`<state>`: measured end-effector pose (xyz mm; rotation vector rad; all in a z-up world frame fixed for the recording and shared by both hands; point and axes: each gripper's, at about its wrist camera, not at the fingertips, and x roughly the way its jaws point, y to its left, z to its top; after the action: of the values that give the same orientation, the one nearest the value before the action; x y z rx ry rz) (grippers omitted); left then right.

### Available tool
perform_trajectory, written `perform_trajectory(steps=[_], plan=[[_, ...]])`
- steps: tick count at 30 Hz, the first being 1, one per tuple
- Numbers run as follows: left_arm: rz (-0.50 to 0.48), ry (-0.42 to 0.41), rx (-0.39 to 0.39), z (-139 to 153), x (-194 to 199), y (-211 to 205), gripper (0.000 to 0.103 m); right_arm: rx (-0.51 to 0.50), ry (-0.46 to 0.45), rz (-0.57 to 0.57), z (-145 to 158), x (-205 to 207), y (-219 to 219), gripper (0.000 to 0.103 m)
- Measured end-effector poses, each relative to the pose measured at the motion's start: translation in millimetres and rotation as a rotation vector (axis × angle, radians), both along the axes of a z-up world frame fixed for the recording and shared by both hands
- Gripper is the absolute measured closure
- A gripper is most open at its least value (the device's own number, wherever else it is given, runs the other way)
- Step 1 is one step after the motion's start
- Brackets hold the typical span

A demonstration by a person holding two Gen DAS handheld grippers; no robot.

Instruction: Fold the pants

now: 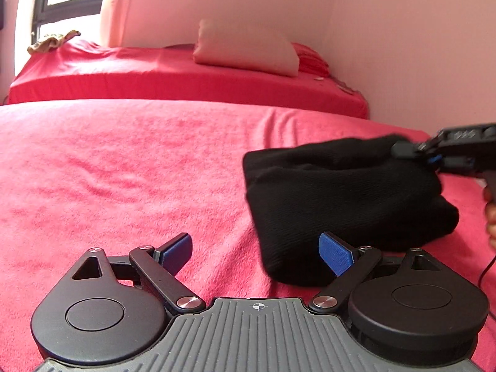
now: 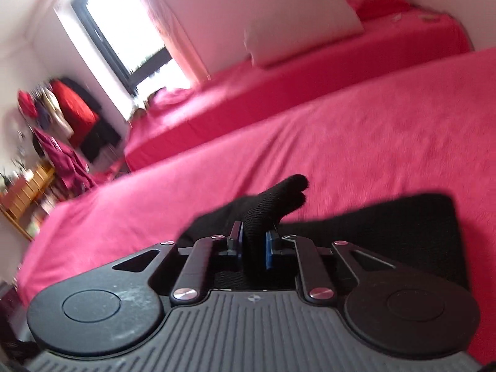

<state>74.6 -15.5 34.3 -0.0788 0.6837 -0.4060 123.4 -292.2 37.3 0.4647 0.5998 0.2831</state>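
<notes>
Black pants [image 1: 341,198] lie in a folded bundle on the pink bed cover [image 1: 124,170], right of centre in the left wrist view. My left gripper [image 1: 255,252] is open and empty, low over the cover, with its right pad close to the bundle's near edge. My right gripper [image 1: 434,155] comes in from the right at the bundle's far top corner. In the right wrist view the right gripper [image 2: 254,248] is shut on a fold of the black pants [image 2: 272,204], lifted above the rest of the fabric [image 2: 403,232].
A second bed with a red sheet [image 1: 155,74] and a pale pillow [image 1: 248,49] stands behind. A window [image 2: 124,31] is at the far left. Hanging clothes [image 2: 68,111] and a wooden shelf [image 2: 28,192] stand left of the beds.
</notes>
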Motion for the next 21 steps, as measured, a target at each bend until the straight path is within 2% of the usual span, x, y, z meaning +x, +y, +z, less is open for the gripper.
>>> perform_trajectory(steps=[3,6,7,10,11,12,16,17,18,21], plan=[[-0.010,-0.018,-0.009,4.3,1.8,-5.6,0.000,-0.003,-0.081,-0.057,18.5,-14.5,-27.2,0.087],[-0.026,-0.029,-0.014,9.2,3.6,-13.4,0.000,0.021,-0.104,-0.146,17.0,-25.9,-60.8,0.087],[-0.035,-0.032,-0.016,11.0,4.5,-16.4,0.000,0.010,-0.089,-0.174,9.8,-26.6,-68.5,0.087],[-0.057,-0.042,-0.003,16.4,10.4,-30.5,0.000,-0.104,0.043,-0.201,-24.0,-19.6,-77.0,0.086],[-0.062,-0.047,0.008,18.9,13.0,-36.0,0.000,-0.141,0.058,-0.214,-32.9,-19.3,-77.3,0.079],[-0.069,-0.053,0.017,20.6,15.1,-41.5,0.000,-0.152,0.046,-0.225,-36.6,-21.8,-78.1,0.070],[-0.082,-0.078,0.061,25.7,23.7,-66.6,0.000,-0.201,-0.077,-0.318,-21.9,-32.6,-74.0,0.065],[-0.080,-0.079,0.069,25.8,27.1,-73.8,0.000,-0.237,-0.117,-0.338,-18.6,-35.6,-71.5,0.057],[-0.076,-0.077,0.074,25.3,31.0,-80.4,0.000,-0.266,-0.144,-0.336,-15.9,-35.9,-65.0,0.050],[-0.053,-0.055,0.108,18.4,43.3,-101.5,0.000,-0.337,-0.208,-0.246,-20.3,-34.3,-40.2,0.049]])
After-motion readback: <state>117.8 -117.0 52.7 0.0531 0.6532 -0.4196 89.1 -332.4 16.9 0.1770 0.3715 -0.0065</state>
